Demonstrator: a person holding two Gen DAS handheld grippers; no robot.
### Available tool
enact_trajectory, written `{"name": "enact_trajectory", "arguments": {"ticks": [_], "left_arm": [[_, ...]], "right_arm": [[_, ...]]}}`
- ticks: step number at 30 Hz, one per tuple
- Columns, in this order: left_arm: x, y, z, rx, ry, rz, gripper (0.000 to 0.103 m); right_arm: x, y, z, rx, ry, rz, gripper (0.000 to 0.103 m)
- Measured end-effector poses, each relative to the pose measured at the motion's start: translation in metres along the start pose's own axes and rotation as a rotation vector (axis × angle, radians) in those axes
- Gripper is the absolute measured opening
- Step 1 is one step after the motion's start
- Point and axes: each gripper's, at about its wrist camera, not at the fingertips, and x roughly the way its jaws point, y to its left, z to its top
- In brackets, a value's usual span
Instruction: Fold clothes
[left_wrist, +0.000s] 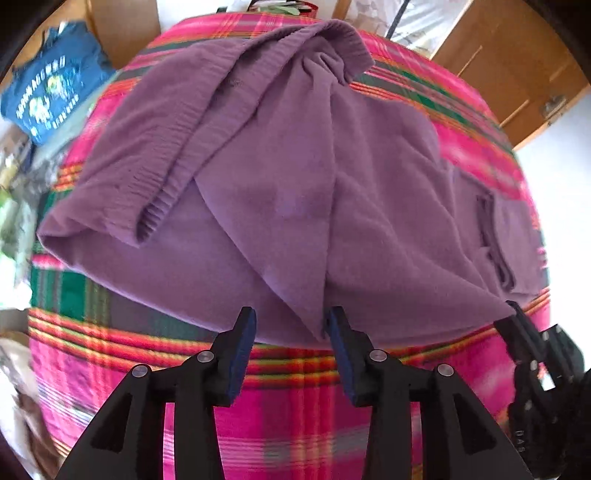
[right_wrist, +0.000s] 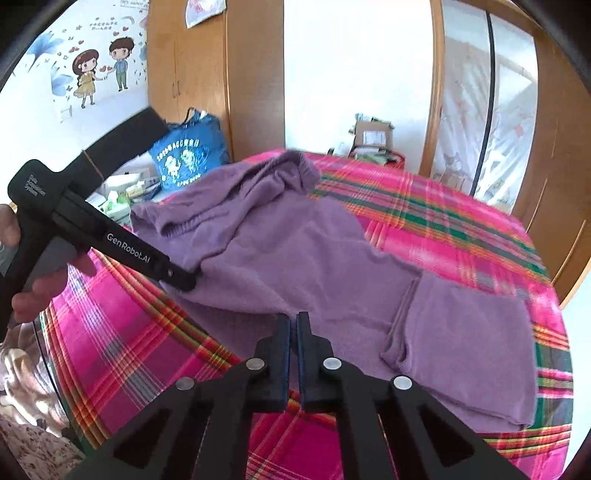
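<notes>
Two grippers work one purple sweater (left_wrist: 280, 192) lying rumpled on a plaid bedspread (left_wrist: 303, 406). Left gripper (left_wrist: 291, 325): jaws released, a fabric fold drooping between them. Right gripper (right_wrist: 293, 325): jaws clenched on the sweater's near edge.

White lettering "GenRobot.AI" runs along the black body of the left claw (right_wrist: 181, 275), seen from the right wrist view. Small white print on its rear block is too fine to read. The blue bag (right_wrist: 188, 158) carries pale characters around cartoon figures, illegible here.
</notes>
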Motion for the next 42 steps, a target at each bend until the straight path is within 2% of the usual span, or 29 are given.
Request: {"name": "enact_trajectory", "arguments": {"ticks": [3,8,13,22,24,28,29,30,32,36,40,42], "left_arm": [[0.005,0.011,0.007,-0.071,0.01,-0.023,0.042],[0.012,0.026,0.015,-0.182,0.037,-0.184,0.042],[0.017,0.036,0.029,-0.295,0.049,-0.299,0.042],[0.023,0.038,0.055,-0.396,0.064,-0.459,0.042],[0.022,0.037,0.067,-0.406,0.049,-0.469,0.042],[0.023,0.033,0.07,-0.419,0.027,-0.474,0.041],[0.023,0.032,0.071,-0.423,0.022,-0.475,0.038],[0.024,0.031,0.071,-0.427,0.017,-0.476,0.029],[0.024,0.03,0.073,-0.431,0.006,-0.474,0.021],[0.023,0.032,0.079,-0.431,-0.015,-0.462,0.013],[0.017,0.034,0.092,-0.418,-0.05,-0.455,0.011],[0.016,0.03,0.098,-0.415,-0.068,-0.452,0.011]], "right_arm": [[-0.007,0.0,0.004,-0.006,-0.022,0.001,0.003],[-0.012,0.0,0.007,-0.007,-0.045,-0.008,0.003],[-0.019,-0.003,0.015,-0.005,-0.092,-0.022,0.003],[-0.03,-0.018,0.043,-0.024,-0.192,-0.068,0.003],[-0.032,-0.023,0.049,-0.022,-0.209,-0.069,0.003],[-0.029,-0.034,0.06,-0.004,-0.227,-0.076,0.003],[-0.028,-0.037,0.062,0.002,-0.229,-0.078,0.003],[-0.027,-0.039,0.063,0.006,-0.233,-0.08,0.003],[-0.025,-0.045,0.066,0.016,-0.243,-0.096,0.0],[-0.016,-0.057,0.07,0.032,-0.224,-0.114,0.0],[-0.008,-0.068,0.063,0.079,-0.174,-0.052,0.002],[-0.004,-0.067,0.053,0.069,-0.135,0.019,0.003]]}}
